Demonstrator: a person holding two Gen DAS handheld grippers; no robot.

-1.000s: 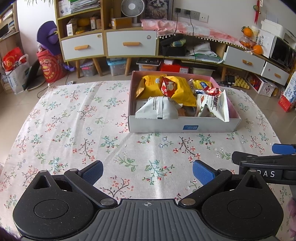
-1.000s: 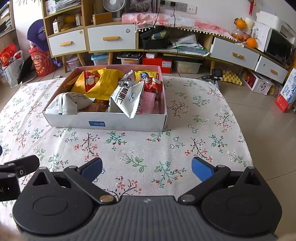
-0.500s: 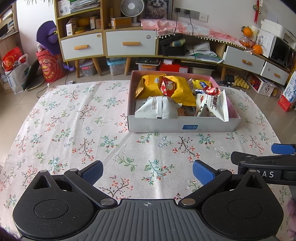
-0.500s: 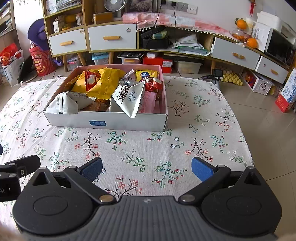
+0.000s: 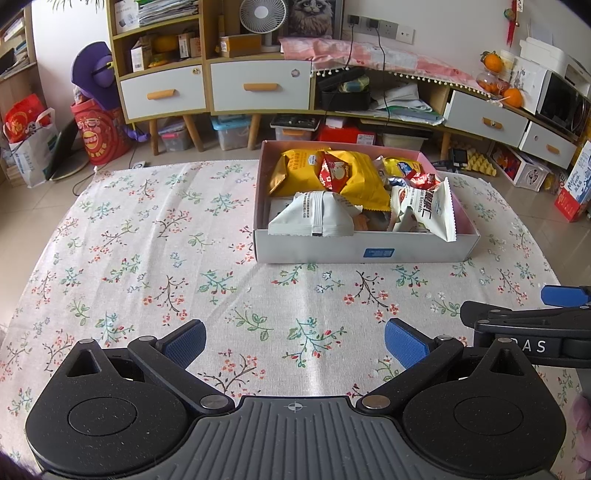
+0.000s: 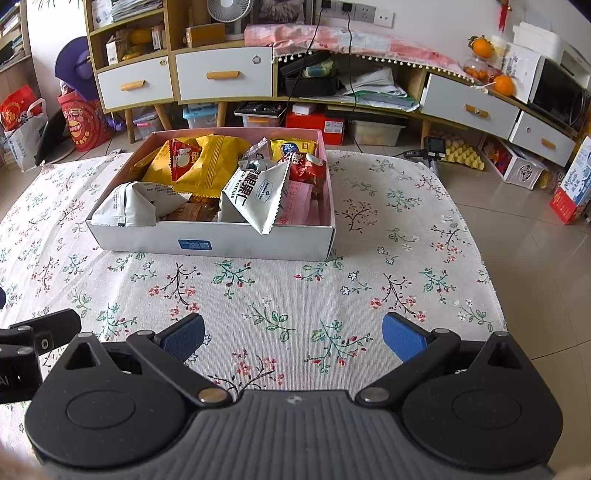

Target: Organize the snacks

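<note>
A shallow white box [image 5: 325, 251] with a pink inside stands on the floral tablecloth, also in the right wrist view [image 6: 155, 236]. It holds several snack packs: a yellow bag [image 5: 354, 173], a white pack [image 5: 314, 218], a white kernel pack [image 6: 258, 195] leaning on the front wall, and small red packs [image 6: 306, 168]. My left gripper [image 5: 294, 341] is open and empty, well in front of the box. My right gripper [image 6: 293, 339] is open and empty, also near the table's front. The right gripper's side shows at the right of the left wrist view [image 5: 524, 332].
The floral tablecloth [image 5: 147, 240] covers the table; its right edge [image 6: 484, 266] drops to a tiled floor. Behind stand cabinets with drawers [image 5: 258, 86], a fan [image 5: 262, 16], storage bins, bags at left [image 5: 29, 144] and oranges [image 6: 480, 46].
Almost nothing has moved. Both grippers stay open and low over the cloth; the views shift only slightly.
</note>
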